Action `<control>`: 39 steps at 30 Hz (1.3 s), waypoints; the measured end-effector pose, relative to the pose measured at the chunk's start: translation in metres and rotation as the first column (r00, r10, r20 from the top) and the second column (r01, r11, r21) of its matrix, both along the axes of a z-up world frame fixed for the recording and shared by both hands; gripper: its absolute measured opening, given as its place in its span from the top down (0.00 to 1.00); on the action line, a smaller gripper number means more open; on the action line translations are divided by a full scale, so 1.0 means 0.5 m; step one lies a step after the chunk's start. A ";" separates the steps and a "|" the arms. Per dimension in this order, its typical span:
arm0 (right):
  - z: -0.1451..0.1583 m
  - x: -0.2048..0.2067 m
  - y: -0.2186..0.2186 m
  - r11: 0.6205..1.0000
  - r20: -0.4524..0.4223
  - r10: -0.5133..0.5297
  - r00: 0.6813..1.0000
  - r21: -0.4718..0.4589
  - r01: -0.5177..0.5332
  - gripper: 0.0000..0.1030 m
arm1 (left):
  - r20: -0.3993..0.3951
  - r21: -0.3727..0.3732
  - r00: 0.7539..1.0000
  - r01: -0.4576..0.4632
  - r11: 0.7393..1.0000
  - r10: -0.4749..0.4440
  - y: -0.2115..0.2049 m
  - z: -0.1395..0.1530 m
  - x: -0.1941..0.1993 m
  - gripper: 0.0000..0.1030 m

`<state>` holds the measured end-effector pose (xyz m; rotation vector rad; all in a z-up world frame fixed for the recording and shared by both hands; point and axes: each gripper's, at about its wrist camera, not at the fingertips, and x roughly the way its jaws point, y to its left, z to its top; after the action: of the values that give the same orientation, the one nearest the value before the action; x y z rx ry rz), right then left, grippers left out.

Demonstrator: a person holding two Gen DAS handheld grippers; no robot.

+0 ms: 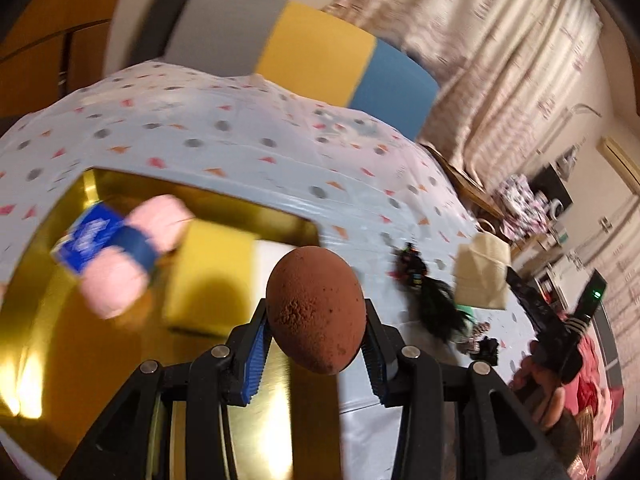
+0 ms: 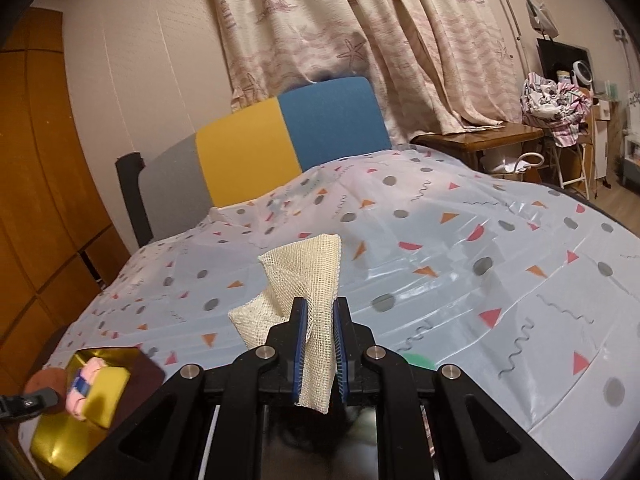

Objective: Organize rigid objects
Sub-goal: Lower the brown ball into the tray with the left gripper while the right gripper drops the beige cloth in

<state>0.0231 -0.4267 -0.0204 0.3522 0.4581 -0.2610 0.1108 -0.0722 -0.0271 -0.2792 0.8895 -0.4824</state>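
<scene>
My left gripper (image 1: 316,320) is shut on a brown egg-shaped sponge (image 1: 316,304) and holds it above the near right part of a gold tray (image 1: 60,360). In the tray lie a pink yarn ball with a blue band (image 1: 128,256) and a yellow block (image 1: 208,280). My right gripper (image 2: 320,344) is shut on a cream mesh cloth (image 2: 308,292) and holds it up over the patterned sheet (image 2: 480,264). The left wrist view shows that cloth (image 1: 484,268) and the right gripper's black body (image 1: 552,328) at the right. The right wrist view shows the tray (image 2: 56,448) and sponge (image 2: 44,384) at the lower left.
A black feathery item and small dark pieces (image 1: 432,300) lie on the sheet right of the tray. A grey, yellow and blue headboard (image 2: 260,148) stands at the back. A wooden side table (image 2: 480,140) and piled clothes (image 2: 556,104) are at the far right.
</scene>
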 end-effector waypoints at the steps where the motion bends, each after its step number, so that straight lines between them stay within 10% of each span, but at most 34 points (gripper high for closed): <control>1: 0.003 -0.002 0.009 1.000 0.002 0.008 1.000 0.007 -0.008 0.87 | -0.007 -0.003 1.000 -0.021 1.000 0.021 0.023 -0.006 -0.002 0.59; 25: 0.088 -0.011 0.391 0.894 0.070 0.417 0.906 0.150 -0.422 0.87 | -0.094 0.176 0.969 -0.211 0.962 0.229 0.271 -0.116 0.049 0.48; 28: 0.075 -0.006 0.440 0.870 0.046 0.465 0.884 0.160 -0.466 0.87 | -0.056 0.171 0.971 -0.220 0.960 0.233 0.281 -0.097 0.046 0.18; 39: 0.000 0.015 0.525 0.813 -0.053 0.549 0.834 0.262 -0.519 0.87 | 0.022 -0.024 0.937 -0.348 0.937 0.348 0.366 -0.039 -0.039 0.18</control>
<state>0.0307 -0.1643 -0.0206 0.4267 0.6984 0.3332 0.0915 0.1108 -0.0467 -0.4394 0.7893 -0.1647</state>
